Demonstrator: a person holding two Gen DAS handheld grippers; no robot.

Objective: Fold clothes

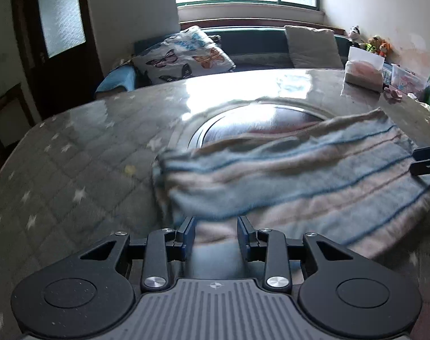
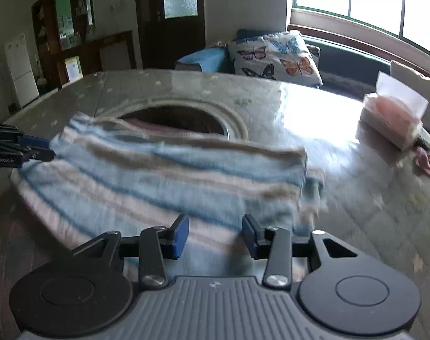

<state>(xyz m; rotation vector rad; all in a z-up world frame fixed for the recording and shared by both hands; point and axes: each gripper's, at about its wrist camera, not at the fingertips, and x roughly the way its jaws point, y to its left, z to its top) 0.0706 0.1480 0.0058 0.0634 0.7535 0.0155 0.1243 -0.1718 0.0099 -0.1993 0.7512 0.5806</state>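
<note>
1. My left gripper [image 1: 216, 233] hangs low over the counter [image 1: 82, 153], its jaws apart, with the near edge of the striped garment [image 1: 285, 175] lying in the gap between them; I cannot tell whether the blue pads touch the cloth.
2. My right gripper [image 2: 215, 235] sits the same way at the garment's other end: jaws apart, with the fabric under and between them.
3. The striped garment, in pale blue, pink and beige bands with thin dark blue lines, lies spread across the counter, blurred in both views. Its far edge overlaps the round recessed ring [image 1: 260, 119] at the counter's centre.
4. In the left wrist view, my right gripper's tip shows at the right border, at the garment's edge; in the right wrist view, my left gripper's tip shows at the left border likewise.
5. A tissue pack [image 2: 393, 121] rests near the counter's far right, well apart from the garment.
6. Beyond the counter stands a sofa with a butterfly cushion [image 1: 186, 53].
</note>
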